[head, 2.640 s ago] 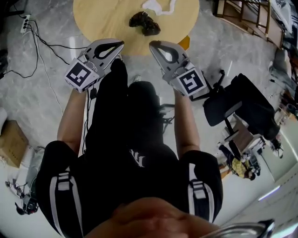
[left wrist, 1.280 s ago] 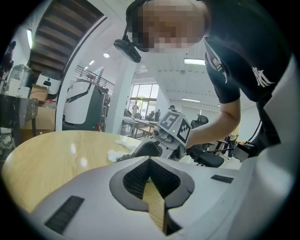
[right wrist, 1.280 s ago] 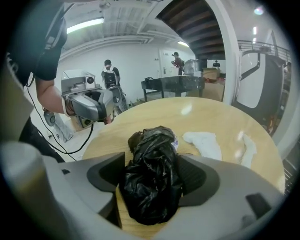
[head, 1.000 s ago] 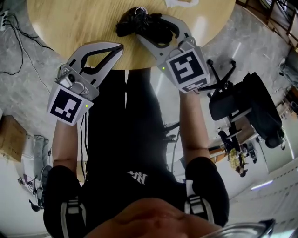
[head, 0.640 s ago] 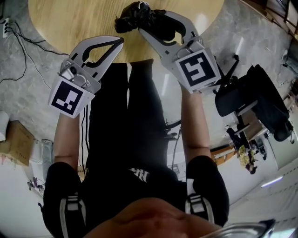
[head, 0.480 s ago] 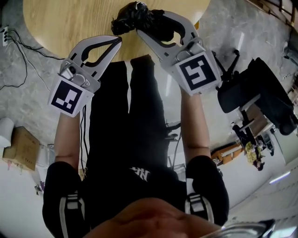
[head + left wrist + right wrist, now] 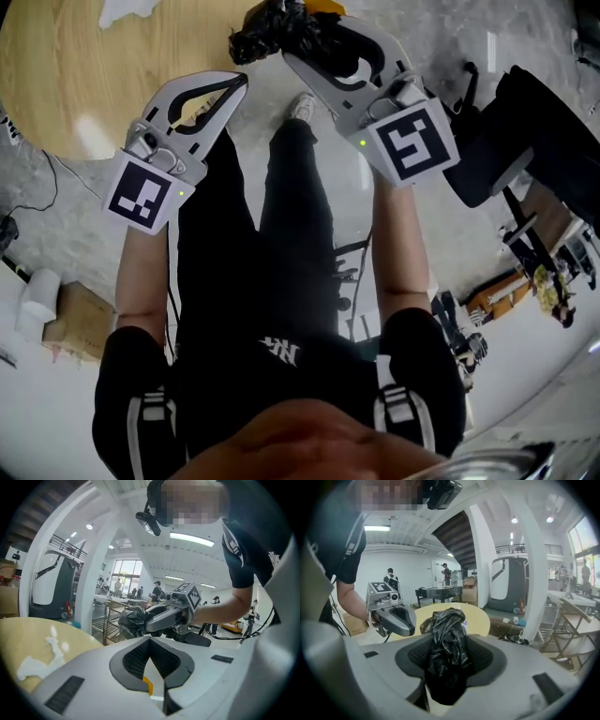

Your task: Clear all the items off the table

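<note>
A crumpled black plastic bag [image 7: 267, 28] hangs off the table, held between the jaws of my right gripper [image 7: 305, 37], which have just been closing on it. In the right gripper view the bag [image 7: 445, 639] fills the gap between the jaws. My left gripper [image 7: 242, 82] is shut with nothing in it and floats beside the round wooden table [image 7: 56, 84]. A white crumpled scrap [image 7: 127, 9] lies on the tabletop. The left gripper view shows its tips [image 7: 149, 644] together, and the right gripper with the bag [image 7: 131, 619] beyond them.
The person's black-trousered legs [image 7: 281, 234] stand below the grippers on grey marble floor. A black office chair [image 7: 525, 122] is at the right. A cardboard box [image 7: 80, 323] and a cable [image 7: 28, 211] lie at the left. A metal rack [image 7: 101, 616] stands beyond the table.
The right gripper has lifted the black bag off the tabletop and carried it past the table's edge. Both grippers have swung away, and the table now sits at the upper left.
</note>
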`<action>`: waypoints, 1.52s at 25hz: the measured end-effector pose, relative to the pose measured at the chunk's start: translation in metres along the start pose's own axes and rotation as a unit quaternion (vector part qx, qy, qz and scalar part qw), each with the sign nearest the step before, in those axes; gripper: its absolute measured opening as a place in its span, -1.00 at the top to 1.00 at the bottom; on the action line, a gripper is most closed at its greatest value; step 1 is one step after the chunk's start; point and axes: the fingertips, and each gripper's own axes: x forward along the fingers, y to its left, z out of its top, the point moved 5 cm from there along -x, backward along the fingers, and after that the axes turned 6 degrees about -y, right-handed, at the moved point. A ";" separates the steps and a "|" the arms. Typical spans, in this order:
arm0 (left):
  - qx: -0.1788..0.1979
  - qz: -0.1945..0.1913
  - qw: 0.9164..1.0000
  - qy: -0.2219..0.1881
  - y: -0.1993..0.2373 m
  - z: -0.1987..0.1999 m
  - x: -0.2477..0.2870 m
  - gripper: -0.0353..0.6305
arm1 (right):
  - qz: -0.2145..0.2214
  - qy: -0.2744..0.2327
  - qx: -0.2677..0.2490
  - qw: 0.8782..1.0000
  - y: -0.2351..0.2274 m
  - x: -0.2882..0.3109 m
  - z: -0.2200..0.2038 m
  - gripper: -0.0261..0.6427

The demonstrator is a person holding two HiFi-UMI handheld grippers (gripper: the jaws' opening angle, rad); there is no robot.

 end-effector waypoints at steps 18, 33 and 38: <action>-0.084 0.037 0.995 0.035 -0.069 -0.137 0.204 0.86 | 0.002 0.009 0.043 0.999 -0.133 -0.099 -0.215 0.32; -0.076 0.029 0.993 0.090 -0.017 -0.322 0.234 0.86 | 0.015 0.045 0.076 0.996 -0.142 0.005 -0.425 0.32; -0.070 0.016 0.993 0.094 -0.003 -0.359 0.245 0.86 | 0.021 0.061 0.068 0.996 -0.151 0.029 -0.470 0.31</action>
